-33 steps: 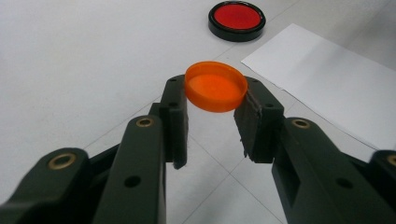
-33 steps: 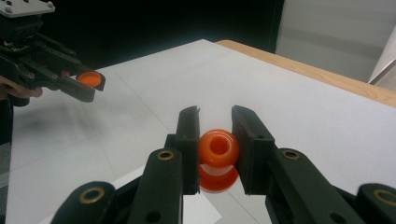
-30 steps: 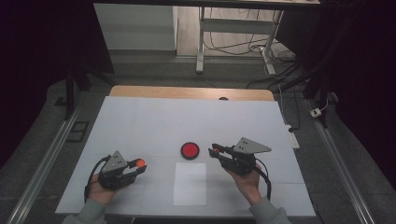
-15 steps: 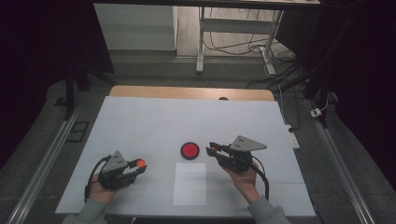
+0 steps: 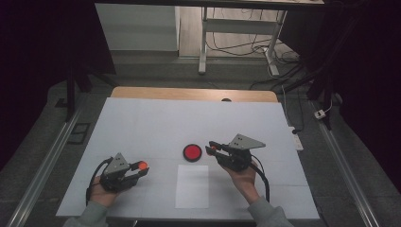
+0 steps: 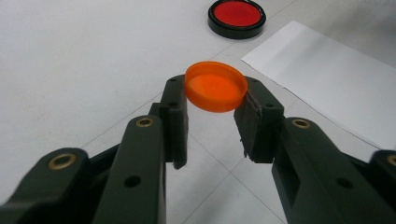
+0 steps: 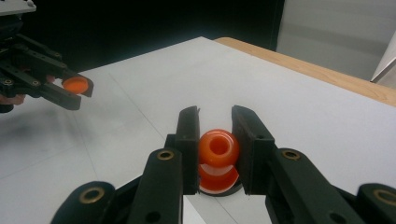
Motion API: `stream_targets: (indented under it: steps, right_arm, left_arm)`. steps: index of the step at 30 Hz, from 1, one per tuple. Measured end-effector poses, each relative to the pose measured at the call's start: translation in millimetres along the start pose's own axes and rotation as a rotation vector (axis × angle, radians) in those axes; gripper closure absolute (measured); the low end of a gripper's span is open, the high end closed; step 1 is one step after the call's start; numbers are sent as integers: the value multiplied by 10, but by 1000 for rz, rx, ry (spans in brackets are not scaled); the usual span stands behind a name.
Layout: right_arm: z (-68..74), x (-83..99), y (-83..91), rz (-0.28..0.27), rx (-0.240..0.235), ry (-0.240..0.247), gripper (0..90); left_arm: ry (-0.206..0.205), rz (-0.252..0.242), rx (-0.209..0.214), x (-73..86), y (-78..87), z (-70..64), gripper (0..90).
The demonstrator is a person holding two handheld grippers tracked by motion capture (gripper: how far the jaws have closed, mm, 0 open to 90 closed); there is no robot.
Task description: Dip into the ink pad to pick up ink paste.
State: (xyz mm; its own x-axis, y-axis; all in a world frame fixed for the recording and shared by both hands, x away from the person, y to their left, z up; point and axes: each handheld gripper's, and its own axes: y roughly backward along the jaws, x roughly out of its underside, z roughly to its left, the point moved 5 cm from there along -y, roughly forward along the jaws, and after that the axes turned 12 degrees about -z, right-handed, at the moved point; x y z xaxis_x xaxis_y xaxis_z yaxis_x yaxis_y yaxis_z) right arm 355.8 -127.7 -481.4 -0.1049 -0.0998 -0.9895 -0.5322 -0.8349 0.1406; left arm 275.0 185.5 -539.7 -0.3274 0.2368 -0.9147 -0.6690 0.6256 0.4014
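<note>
left gripper (image 5: pixel 140 169) pinches an orange cap (image 6: pixel 215 87) at its jaw tips, held low over the counter (image 5: pixel 142 123), forearm in from the bottom edge. right gripper (image 5: pixel 213 148) clamps an orange bottle (image 7: pixel 218 150), pointing left, just right of the red disc (image 5: pixel 192 152). white paper sheet (image 5: pixel 192 186) lies btwn the hands.

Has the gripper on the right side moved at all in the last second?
Yes. The right gripper has crept toward the person's left, closing on the red disc on the table, which has stayed put. It holds an orange piece.
</note>
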Motion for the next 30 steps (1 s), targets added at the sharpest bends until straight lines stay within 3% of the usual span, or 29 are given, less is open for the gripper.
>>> stream_targets:
  steps: [30]
  right_arm:
    - [-57,53,-328,27,-7,-6,721]
  left_arm:
    - [0,1,4,3,-6,7,649]
